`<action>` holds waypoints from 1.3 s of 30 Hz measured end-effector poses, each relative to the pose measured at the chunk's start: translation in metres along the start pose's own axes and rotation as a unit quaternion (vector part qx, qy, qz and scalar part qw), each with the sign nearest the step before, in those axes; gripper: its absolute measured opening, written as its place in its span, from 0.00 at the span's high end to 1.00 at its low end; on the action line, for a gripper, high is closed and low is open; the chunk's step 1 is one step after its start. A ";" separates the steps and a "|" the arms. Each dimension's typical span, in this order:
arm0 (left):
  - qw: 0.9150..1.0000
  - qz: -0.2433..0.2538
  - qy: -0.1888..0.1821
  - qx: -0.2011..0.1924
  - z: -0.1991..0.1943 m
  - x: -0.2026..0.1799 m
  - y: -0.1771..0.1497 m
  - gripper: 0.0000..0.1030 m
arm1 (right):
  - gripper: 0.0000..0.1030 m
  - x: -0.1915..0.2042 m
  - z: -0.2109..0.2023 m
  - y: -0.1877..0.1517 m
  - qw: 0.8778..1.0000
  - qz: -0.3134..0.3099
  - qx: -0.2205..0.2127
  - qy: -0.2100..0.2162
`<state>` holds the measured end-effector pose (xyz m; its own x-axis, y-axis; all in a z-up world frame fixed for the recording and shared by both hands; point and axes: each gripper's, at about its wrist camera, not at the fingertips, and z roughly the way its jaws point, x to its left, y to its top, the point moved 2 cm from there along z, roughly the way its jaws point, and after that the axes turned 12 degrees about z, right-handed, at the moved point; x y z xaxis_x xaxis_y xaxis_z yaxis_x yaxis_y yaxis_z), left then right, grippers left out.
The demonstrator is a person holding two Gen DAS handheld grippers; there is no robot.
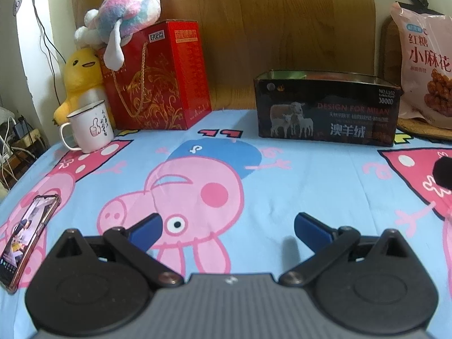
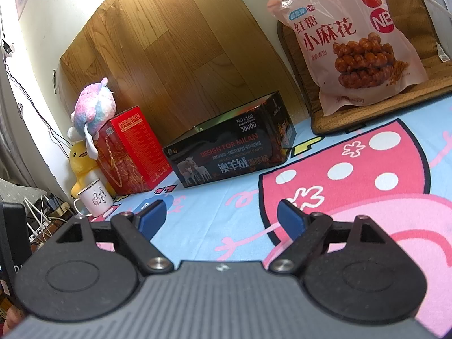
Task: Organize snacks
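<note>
Left hand-held gripper (image 1: 227,230) apart, right hand-held gripper (image 2: 219,219) apart (both empty), pink snack bag (image 2: 350,45) upright beyond open dark box (image 2: 231,155)

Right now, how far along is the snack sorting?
Nothing looks done: the pink snack bag leans upright on the mat, outside the open dark box. Nothing is in hand: left gripper and right gripper are open, empty. The bag remains to be moved.

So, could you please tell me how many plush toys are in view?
2: a pastel plush lies atop the red gift box, and a yellow duck plush stands beside that box, behind the white mug. Others may be hidden.
</note>
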<state>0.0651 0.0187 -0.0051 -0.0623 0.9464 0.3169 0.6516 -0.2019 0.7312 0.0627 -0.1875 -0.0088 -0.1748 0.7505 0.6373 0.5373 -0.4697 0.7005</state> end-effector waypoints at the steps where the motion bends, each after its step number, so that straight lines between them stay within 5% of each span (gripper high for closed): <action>1: 1.000 0.001 -0.002 0.003 0.000 0.000 -0.001 0.00 | 0.15 0.000 0.000 0.000 1.000 0.000 0.000 0.000; 39: 0.999 0.029 -0.010 0.033 -0.004 -0.006 -0.003 0.00 | 0.15 -0.001 0.000 0.000 1.000 0.004 0.001 0.001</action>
<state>0.0602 0.0128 -0.0066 -0.0089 0.9384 0.3455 0.7020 -0.2402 0.6705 0.0632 -0.1882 -0.0094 -0.1726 0.7452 0.6441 0.5410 -0.4747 0.6942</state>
